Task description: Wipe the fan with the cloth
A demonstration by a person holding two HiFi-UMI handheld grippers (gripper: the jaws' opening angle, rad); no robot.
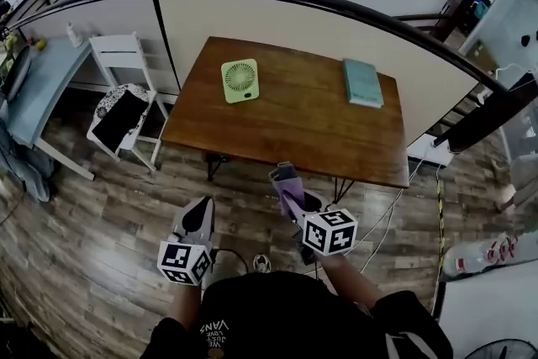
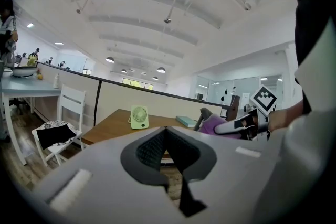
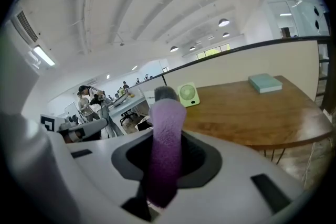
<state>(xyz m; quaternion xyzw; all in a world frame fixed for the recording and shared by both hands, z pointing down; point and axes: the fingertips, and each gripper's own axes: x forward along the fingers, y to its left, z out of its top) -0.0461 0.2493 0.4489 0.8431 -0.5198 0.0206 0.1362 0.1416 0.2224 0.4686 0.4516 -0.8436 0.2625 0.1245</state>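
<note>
The fan, a pale green square of smooth plastic with a round slatted grille, stands upright near the far left corner of the brown wooden counter. A flat teal book lies near the far right corner. No print on either is readable. The right tongs are clenched on a fuzzy purple cloth, a folded strip standing up between them. The left tongs are pressed together with nothing between them. Both are off the counter's near edge.
</note>
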